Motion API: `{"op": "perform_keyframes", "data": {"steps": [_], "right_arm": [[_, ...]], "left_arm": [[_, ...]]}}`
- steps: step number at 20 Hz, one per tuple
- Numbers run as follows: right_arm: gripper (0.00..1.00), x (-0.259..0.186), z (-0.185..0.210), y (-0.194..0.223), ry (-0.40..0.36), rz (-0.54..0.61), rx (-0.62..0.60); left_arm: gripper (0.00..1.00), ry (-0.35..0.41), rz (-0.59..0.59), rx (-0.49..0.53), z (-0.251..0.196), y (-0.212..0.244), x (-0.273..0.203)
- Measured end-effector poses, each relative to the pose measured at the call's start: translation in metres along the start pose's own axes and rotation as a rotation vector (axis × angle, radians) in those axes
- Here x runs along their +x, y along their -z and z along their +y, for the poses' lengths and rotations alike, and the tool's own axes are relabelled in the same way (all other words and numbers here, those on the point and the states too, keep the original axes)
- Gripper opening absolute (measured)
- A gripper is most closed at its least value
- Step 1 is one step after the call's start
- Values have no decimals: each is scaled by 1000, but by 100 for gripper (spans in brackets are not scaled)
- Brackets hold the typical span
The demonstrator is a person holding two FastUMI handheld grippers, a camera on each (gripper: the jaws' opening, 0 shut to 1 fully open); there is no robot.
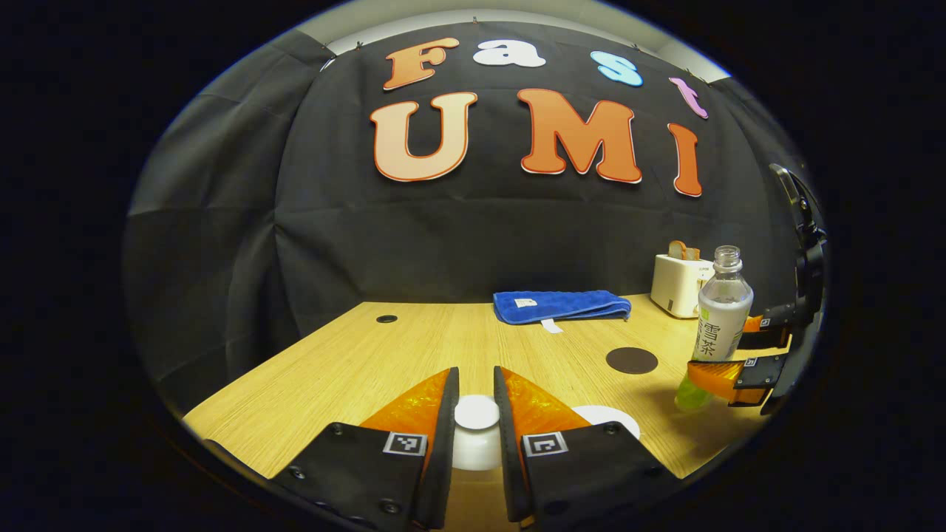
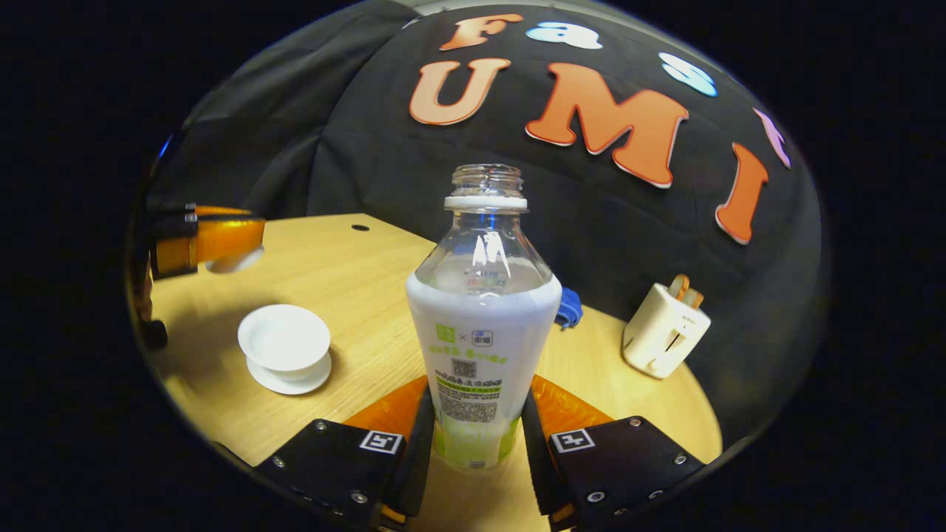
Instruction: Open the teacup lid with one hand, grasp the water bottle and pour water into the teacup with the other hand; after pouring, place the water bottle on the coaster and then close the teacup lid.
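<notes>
The left gripper point(image 1: 477, 414) is clamped on the white lid point(image 1: 477, 432), both fingers pressing its knob, and holds it up off the table point(image 1: 414, 347); in the right gripper view that gripper point(image 2: 214, 244) shows at the left edge with the lid point(image 2: 235, 260) in the air, above and to the left of the cup. The right gripper point(image 2: 477, 421) is closed around the lower body of the bottle point(image 2: 484, 325), which stands upright, uncapped, with clear liquid inside; in the left gripper view it point(image 1: 728, 366) grips the bottle point(image 1: 720, 318) at the right. The open cup point(image 2: 284, 340) sits on its saucer point(image 2: 290, 378) on the table, left of the bottle. The dark round coaster point(image 1: 632, 360) lies bare between cup and bottle. Farther back, a blue cloth point(image 1: 562, 304) lies folded and a toaster point(image 1: 680, 284) holding toast stands near the wall.
</notes>
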State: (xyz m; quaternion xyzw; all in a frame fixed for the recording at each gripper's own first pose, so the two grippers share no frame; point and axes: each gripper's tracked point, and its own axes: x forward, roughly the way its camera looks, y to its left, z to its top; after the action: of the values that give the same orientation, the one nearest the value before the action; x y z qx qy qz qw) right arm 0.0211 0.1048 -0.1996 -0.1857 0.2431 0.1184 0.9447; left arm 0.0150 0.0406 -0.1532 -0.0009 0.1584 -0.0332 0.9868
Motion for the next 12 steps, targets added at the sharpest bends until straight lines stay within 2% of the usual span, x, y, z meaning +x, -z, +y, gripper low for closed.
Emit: {"op": "perform_keyframes", "data": {"steps": [7,10,12], "right_arm": [[58,3,-6,-16,51,-2,-208],[59,4,-24,-28,146,-24,-370],[59,4,-28,-35,183,-44,-457]], "left_arm": [[33,-51,-19,24,37,-5,-14],[33,-63,-20,16,49,-2,-20],[31,-74,-15,10,57,2,-23]]}}
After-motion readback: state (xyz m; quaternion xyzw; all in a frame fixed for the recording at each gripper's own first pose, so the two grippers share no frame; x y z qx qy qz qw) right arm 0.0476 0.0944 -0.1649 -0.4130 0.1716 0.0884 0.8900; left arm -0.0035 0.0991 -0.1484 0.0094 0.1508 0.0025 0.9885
